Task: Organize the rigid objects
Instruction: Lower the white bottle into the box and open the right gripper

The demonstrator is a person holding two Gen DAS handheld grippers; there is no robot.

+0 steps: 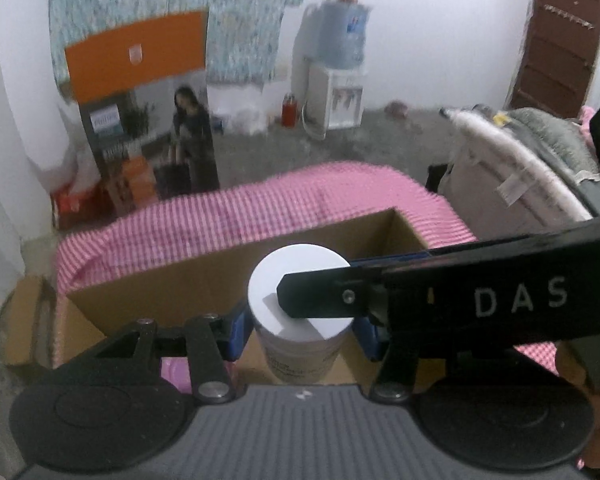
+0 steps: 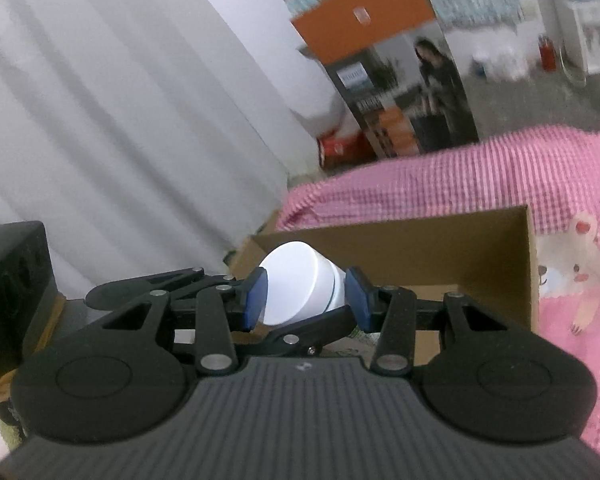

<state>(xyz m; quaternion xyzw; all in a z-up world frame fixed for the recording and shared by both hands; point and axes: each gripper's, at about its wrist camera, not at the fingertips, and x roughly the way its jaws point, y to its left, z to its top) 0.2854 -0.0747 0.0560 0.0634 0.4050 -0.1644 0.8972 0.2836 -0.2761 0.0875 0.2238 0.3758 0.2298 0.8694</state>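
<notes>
Both grippers, left gripper (image 1: 300,320) and right gripper (image 2: 306,298), clench 1 white-lidded jar (image 1: 300,308) over the cardboard box (image 1: 220,276); lower it level, then release together.

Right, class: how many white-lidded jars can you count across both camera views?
1. The same white-lidded jar shows in both views, clamped by the left gripper and the right gripper, by the open cardboard box. More could lie hidden inside the box.

The left gripper (image 1: 300,330) clamps a white-lidded jar (image 1: 300,312) upright over an open cardboard box (image 1: 204,280), the right gripper (image 1: 300,294) reaching across its lid.
</notes>
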